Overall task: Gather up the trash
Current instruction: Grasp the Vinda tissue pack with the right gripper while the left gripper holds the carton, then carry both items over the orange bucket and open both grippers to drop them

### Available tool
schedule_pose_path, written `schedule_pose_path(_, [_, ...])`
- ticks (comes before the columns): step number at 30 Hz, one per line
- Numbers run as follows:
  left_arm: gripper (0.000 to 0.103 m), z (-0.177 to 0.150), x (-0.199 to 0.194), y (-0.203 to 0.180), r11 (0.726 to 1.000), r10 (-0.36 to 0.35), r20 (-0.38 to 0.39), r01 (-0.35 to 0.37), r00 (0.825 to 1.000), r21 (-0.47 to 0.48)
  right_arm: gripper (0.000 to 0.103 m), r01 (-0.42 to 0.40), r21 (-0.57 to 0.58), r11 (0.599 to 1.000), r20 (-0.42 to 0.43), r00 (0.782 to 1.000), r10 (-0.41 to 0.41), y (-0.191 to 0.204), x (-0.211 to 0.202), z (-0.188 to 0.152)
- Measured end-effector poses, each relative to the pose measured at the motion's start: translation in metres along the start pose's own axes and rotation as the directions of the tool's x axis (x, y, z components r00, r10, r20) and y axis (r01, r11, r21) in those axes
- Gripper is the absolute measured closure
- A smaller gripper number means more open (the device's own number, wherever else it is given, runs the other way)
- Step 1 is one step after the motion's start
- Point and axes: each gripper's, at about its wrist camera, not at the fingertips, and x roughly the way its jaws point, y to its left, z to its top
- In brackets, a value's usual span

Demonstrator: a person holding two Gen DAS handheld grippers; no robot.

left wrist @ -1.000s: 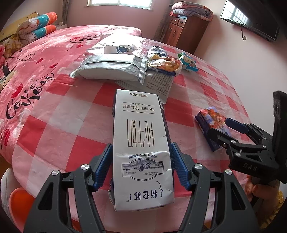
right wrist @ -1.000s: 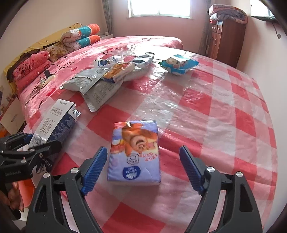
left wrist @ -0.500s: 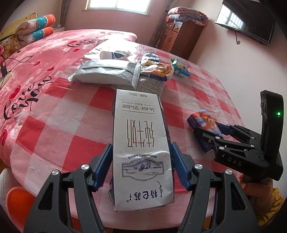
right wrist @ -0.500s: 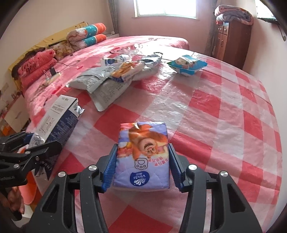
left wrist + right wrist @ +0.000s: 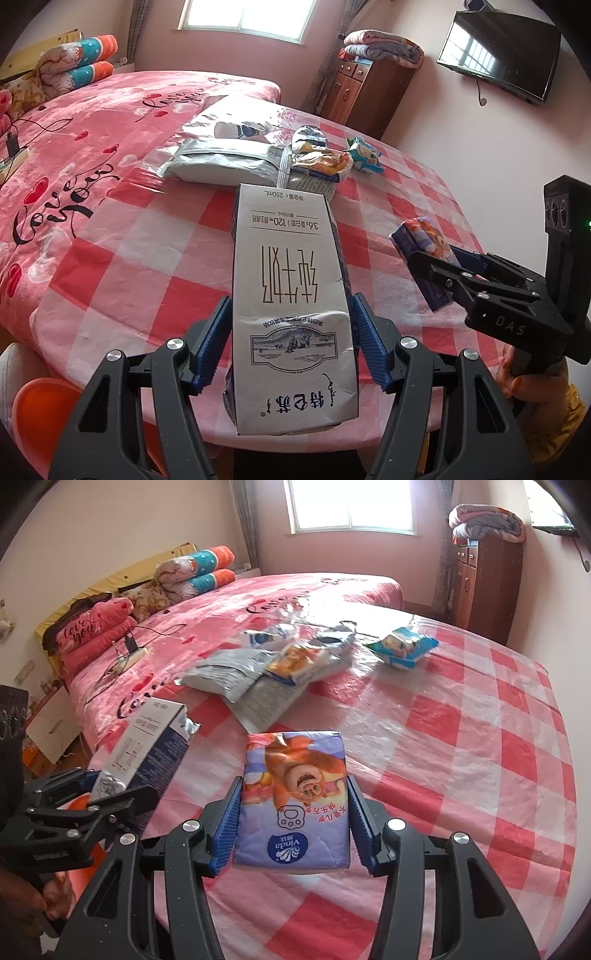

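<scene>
My left gripper (image 5: 290, 341) is shut on a white and dark-blue milk carton (image 5: 291, 295) and holds it above the near edge of the checked table. The carton also shows at the left of the right wrist view (image 5: 147, 749). My right gripper (image 5: 293, 825) is shut on a purple tissue pack (image 5: 295, 797) with a cartoon bear, lifted off the table. That pack and gripper show at the right of the left wrist view (image 5: 424, 258).
A pile of wrappers lies at the table's far side: a silver bag (image 5: 225, 164), a yellow snack packet (image 5: 321, 162), a blue packet (image 5: 402, 648). An orange bin (image 5: 40, 417) stands low left. A pink bed (image 5: 258, 602) and a wooden cabinet (image 5: 484, 587) are behind.
My right gripper closed on the tissue pack and lifted it off the table. My left gripper rose with the milk carton, tilting both views up.
</scene>
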Motion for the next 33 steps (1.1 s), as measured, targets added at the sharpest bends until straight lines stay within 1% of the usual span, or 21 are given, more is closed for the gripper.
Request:
schedule_pose_path(5, [0.037,-0.004,-0.013,0.005,1.0,0.007,0.019,-0.007,1.0,0.0,0.049,-0.049,0.002,0.999,0.01,0.999,0.049,0.011,-0.008,0.004])
schedule_pose_path(8, [0.037,-0.005,-0.021,0.009,1.0,0.016,0.032,-0.016,0.999,-0.003,0.049,-0.098,0.013,0.995,0.009,0.995,0.098,0.019,-0.01,0.005])
schedule_pose_path(13, [0.037,-0.01,-0.035,0.017,1.0,0.03,0.048,-0.029,0.998,-0.01,0.049,-0.179,0.018,0.984,0.003,0.984,0.179,0.036,-0.014,0.006])
schedule_pose_path(19, [0.037,-0.021,-0.053,0.03,0.998,0.06,0.053,-0.059,0.997,-0.021,0.049,-0.251,0.007,0.968,-0.012,0.968,0.251,0.06,-0.016,0.004])
schedule_pose_path(23, [0.037,-0.032,-0.064,0.045,0.995,0.093,0.044,-0.091,0.995,-0.039,0.049,-0.313,-0.003,0.95,-0.036,0.949,0.312,0.079,-0.014,0.003])
schedule_pose_path(27, [0.037,-0.045,-0.079,0.064,0.988,0.139,0.032,-0.137,0.99,-0.064,0.049,-0.38,-0.018,0.925,-0.067,0.923,0.378,0.104,-0.011,0.001])
schedule_pose_path(30, [0.037,-0.059,-0.091,0.083,0.979,0.183,0.018,-0.181,0.983,-0.091,0.049,-0.427,-0.034,0.904,-0.095,0.902,0.422,0.125,-0.007,-0.001])
schedule_pose_path(33, [0.037,-0.074,-0.102,0.104,0.965,0.233,0.002,-0.231,0.972,-0.12,0.049,-0.471,-0.062,0.88,-0.127,0.878,0.461,0.15,-0.003,-0.004])
